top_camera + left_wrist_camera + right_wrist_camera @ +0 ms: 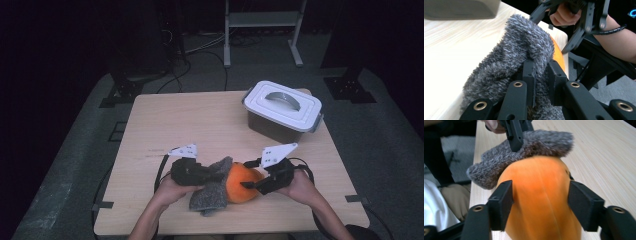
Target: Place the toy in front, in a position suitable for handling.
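- Cloth, grey and fuzzy, lies near the front edge of the wooden table, bunched up against the left side of an orange pumpkin-like object.
- In the left gripper view the cloth rises in a fold over the top of the orange object, of which a narrow strip shows behind the fabric.
- The left gripper has its jaws drawn together on a fold of the cloth; in its own view the left gripper pinches the fabric tightly between the two black pads.
- The right gripper sits at the right side of the orange object, its jaws apart on either flank.
- In the right gripper view the right gripper straddles the orange object; the pads stand just beside its skin, and whether they press on it I cannot tell for sure, though a thin gap seems to show on the right.
- The same view shows the cloth draped over the far end of the orange object, with the left gripper biting it from above.
- A grey lidded box with a handle on its pale lid stands at the far right of the table, well apart from both hands.
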Motion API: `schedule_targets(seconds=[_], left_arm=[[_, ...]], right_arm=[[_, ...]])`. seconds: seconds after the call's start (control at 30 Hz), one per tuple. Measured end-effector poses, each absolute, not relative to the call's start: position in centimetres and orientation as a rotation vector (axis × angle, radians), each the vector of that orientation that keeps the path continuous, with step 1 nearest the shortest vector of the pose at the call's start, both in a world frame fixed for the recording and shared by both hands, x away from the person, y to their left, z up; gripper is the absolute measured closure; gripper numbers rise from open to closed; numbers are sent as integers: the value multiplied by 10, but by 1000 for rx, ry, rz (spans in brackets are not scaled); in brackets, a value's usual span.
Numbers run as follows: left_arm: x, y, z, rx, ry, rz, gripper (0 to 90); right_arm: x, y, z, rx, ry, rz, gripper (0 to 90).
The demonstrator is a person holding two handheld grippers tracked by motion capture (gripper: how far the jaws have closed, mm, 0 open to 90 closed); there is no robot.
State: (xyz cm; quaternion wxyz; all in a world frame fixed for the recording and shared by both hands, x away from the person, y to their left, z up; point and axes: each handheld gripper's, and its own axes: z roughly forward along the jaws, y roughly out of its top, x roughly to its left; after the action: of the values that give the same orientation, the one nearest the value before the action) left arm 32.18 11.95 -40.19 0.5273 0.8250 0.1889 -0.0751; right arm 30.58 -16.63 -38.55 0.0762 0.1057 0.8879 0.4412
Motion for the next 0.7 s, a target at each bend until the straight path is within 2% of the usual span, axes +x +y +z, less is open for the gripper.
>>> schedule_targets(seconds=[0.07, 0.1, 0.2, 0.3, 0.5, 0.7], left_arm=[[321, 118, -402, 1979, 450, -178, 787], [321, 119, -403, 1979, 457, -178, 787], [322, 122, -402, 1968, 463, -188, 787], [322, 125, -396, 1954, 444, -180, 787], [316, 129, -377, 1910, 392, -160, 787], [319, 131, -385, 1956, 427, -129, 787]], right_arm=[[305, -158, -390, 337, 2670, 1271, 328], [305, -157, -392, 347, 2671, 1272, 354], [305, -158, -397, 328, 2652, 1306, 529], [304, -160, -396, 315, 2643, 1364, 603], [301, -153, -396, 261, 2639, 1527, 613], [306, -155, -402, 243, 2675, 1534, 599]])
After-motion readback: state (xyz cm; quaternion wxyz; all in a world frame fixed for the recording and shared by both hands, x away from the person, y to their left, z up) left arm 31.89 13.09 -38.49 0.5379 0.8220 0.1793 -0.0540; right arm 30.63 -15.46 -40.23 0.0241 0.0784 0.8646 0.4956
